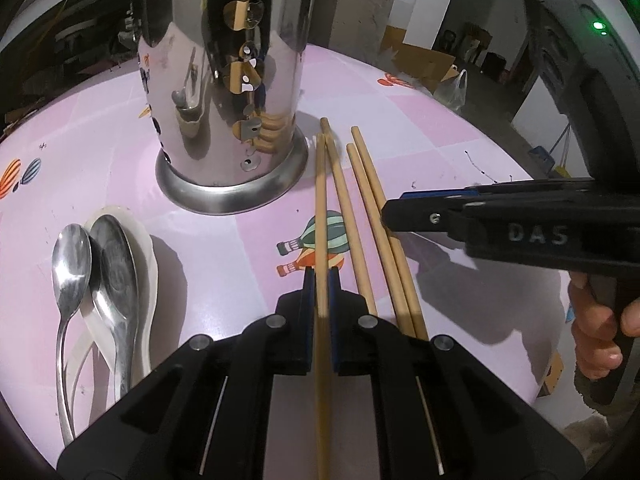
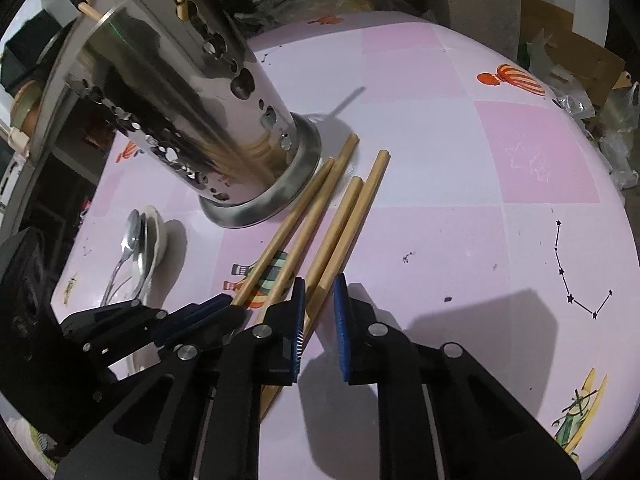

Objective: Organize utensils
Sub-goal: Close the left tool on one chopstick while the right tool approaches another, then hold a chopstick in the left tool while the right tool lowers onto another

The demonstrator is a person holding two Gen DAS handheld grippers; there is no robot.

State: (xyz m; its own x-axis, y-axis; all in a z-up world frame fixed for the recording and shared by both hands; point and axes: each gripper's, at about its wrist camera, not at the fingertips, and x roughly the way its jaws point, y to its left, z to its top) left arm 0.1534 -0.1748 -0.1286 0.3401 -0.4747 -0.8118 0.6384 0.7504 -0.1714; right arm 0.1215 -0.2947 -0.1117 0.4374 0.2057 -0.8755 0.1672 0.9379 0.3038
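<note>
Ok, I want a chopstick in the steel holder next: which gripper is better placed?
Left. The left gripper is shut on one chopstick, with the holder straight ahead. The right gripper holds none yet; its jaws stand apart over the other chopsticks.

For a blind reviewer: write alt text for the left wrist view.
The left gripper jaws clamp one wooden chopstick, beside three more chopsticks on a pink tablecloth. A perforated steel utensil holder stands ahead, spoons lie left, and the right gripper reaches in.

left gripper (image 1: 322, 280) clamped, right gripper (image 2: 320, 292) parted
</note>
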